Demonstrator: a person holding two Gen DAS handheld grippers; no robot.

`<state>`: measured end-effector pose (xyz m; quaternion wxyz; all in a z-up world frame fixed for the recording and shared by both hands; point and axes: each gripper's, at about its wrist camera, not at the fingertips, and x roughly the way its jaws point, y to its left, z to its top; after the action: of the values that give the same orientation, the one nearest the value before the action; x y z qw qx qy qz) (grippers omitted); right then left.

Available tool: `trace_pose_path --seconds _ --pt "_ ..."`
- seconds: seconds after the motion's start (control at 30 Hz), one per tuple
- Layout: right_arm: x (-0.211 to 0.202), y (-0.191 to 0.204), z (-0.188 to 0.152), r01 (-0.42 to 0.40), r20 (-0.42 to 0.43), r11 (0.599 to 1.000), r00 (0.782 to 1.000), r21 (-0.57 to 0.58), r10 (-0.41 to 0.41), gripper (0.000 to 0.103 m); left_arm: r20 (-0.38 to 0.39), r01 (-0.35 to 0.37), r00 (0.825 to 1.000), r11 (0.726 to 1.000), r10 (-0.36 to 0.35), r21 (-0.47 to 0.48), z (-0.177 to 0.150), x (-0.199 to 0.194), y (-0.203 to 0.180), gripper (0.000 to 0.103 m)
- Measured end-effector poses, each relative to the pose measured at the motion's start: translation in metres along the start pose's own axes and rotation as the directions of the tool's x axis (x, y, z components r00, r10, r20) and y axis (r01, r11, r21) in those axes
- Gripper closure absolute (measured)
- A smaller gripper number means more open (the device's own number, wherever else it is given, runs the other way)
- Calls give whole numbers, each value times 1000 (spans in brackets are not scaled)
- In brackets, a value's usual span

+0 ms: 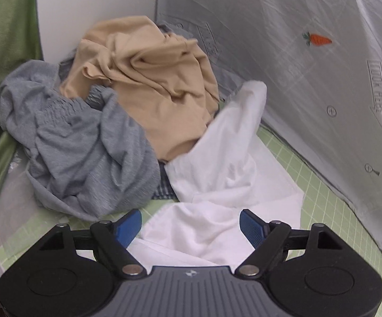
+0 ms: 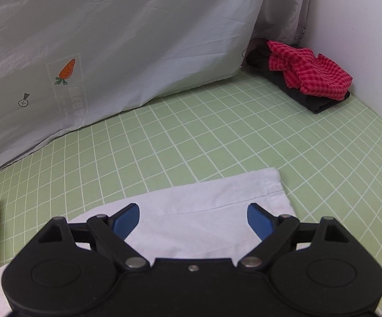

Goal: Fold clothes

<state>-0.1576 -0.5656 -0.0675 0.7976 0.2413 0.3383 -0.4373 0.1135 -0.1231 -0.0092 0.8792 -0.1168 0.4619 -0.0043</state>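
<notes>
A white garment lies crumpled on the green grid mat in the left wrist view. My left gripper is open just above its near part, holding nothing. Behind it is a pile with a grey garment and a tan garment. In the right wrist view a flat hemmed end of the white garment lies on the mat. My right gripper is open over it, with its blue pads apart.
A grey sheet with carrot prints stands along the back and shows in the left wrist view too. A red checked cloth sits on a folded dark garment in the far right corner by the white wall. Green fabric hangs at left.
</notes>
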Motion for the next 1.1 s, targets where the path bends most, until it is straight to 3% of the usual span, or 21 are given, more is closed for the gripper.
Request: trace_pose_path --seconds 0.2,0.4,0.5,0.67,0.73,0.8,0.87,0.9,0.93,0.97,1.03,1.1 --pt "22 11 13 29 -48 1000 998 -4 -29 14 -158 59 987 990 -39 126 -15 69 -59 21" --pt "50 4 3 95 -144 995 985 -25 -98 14 -237 107 970 962 -46 252 -29 109 -115 20" --pt "60 3 1 108 -174 994 978 -29 -112 14 -257 144 964 940 -63 308 -36 125 -142 11" --pt "68 7 -1 102 -200 994 974 -38 -107 14 -225 48 972 881 68 471 -49 153 -174 11" --pt "68 7 -1 100 -200 994 974 -45 -107 14 -220 6 969 874 115 485 -51 162 -173 11" --pt "67 7 -1 99 -196 994 975 -51 -107 14 -228 -2 966 887 122 463 -50 164 -167 19" --pt "65 6 -2 95 -191 994 976 -50 -103 14 -225 -6 968 907 110 421 -46 160 -156 48" --pt "65 4 -2 92 -191 995 977 -42 -98 14 -225 4 970 917 94 398 -43 157 -151 57" --pt "64 3 -2 88 -191 996 977 -34 -93 14 -237 37 970 928 56 372 -39 153 -146 71" --pt "63 1 -2 84 -190 996 978 -24 -87 14 -249 73 968 936 16 344 -35 149 -141 79" --pt "61 -1 -2 70 -185 998 980 -6 -70 14 -305 207 945 941 -121 268 -30 141 -136 100" --pt "56 -3 -2 48 -170 999 984 8 -46 14 -328 284 922 933 -203 221 -30 128 -136 100"
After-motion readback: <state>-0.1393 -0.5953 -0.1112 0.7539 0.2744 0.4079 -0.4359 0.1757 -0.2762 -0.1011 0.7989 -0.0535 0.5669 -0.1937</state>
